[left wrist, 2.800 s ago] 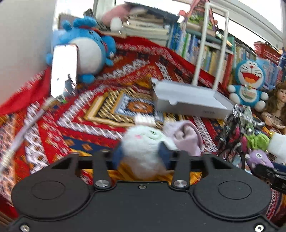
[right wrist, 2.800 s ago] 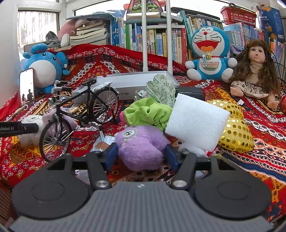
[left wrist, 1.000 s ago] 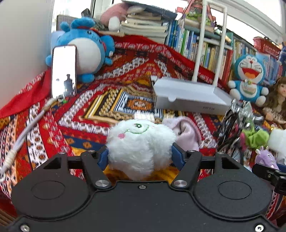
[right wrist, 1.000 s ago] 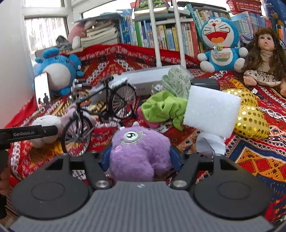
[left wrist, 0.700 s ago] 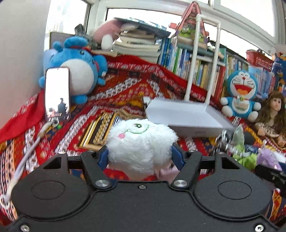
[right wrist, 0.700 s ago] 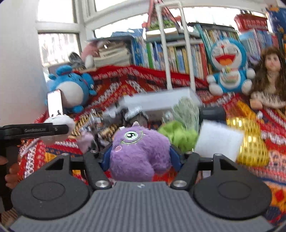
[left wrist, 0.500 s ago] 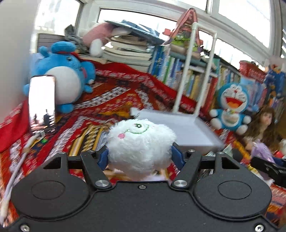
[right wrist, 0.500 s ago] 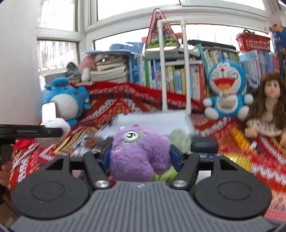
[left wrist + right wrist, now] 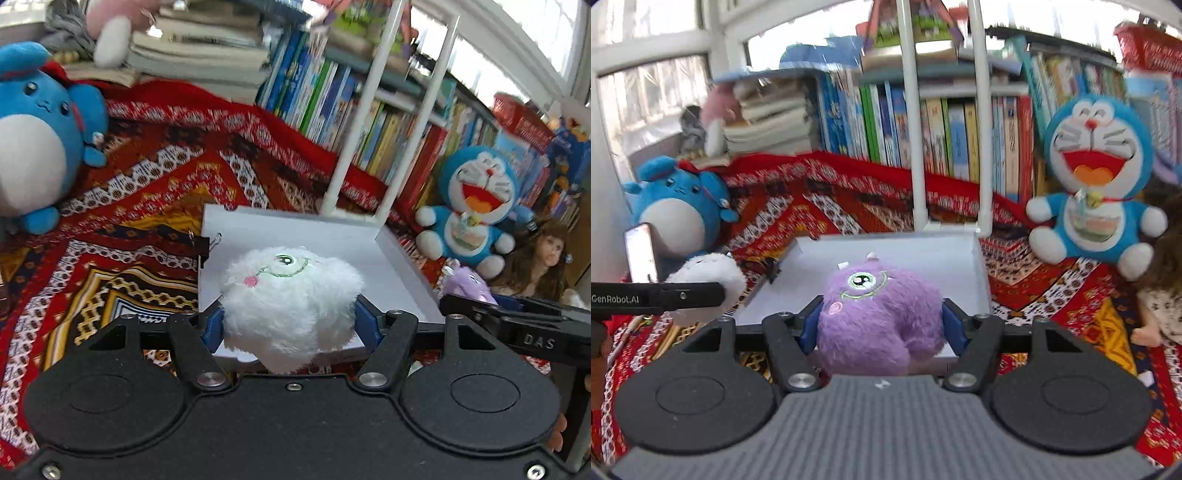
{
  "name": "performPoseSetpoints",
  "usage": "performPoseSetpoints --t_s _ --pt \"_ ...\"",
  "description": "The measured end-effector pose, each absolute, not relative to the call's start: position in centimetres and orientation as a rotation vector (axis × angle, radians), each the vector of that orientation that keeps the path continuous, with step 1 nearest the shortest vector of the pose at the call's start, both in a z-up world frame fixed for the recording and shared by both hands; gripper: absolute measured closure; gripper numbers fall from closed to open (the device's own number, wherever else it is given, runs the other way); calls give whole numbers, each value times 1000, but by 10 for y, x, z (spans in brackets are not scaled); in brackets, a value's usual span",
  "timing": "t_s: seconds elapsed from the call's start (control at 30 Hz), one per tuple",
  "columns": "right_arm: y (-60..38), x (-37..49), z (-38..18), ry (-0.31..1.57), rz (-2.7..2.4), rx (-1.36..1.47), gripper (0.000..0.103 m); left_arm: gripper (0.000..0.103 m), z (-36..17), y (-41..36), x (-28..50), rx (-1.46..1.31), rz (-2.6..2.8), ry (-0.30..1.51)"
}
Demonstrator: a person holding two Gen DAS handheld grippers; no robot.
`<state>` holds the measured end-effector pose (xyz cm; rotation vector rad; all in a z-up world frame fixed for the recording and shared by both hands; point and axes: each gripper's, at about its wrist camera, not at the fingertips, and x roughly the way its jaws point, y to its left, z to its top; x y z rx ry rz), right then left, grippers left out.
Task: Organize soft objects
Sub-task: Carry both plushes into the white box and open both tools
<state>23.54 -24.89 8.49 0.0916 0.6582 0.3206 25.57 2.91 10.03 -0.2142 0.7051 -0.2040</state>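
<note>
We see a round white plush (image 9: 291, 299) with a green stitched eye and pink cheek, squeezed between blue pads above the white tray (image 9: 295, 236); our purple one-eyed plush (image 9: 879, 317) is pinched likewise, upright, over the same tray

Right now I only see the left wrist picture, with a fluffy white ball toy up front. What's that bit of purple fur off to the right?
Observer: A round purple plush monster with one green-ringed eye. The right wrist view shows it whole.
Operator: Is it lying on the cloth?
Observer: No, the right gripper has its blue fingers pressed on both its sides, with the white box tray behind it.
Operator: Anything else I miss?
Observer: A smartphone stands upright before the round blue plush.
</note>
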Motion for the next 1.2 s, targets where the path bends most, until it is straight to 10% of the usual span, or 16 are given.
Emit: performPoseSetpoints --t_s 0.93,1.2 --pt "-239 297 18 811 199 165 32 36 39 4 315 -128 -156 834" --pt "-250 290 35 716 218 225 15 18 52 17 309 -214 -154 768"
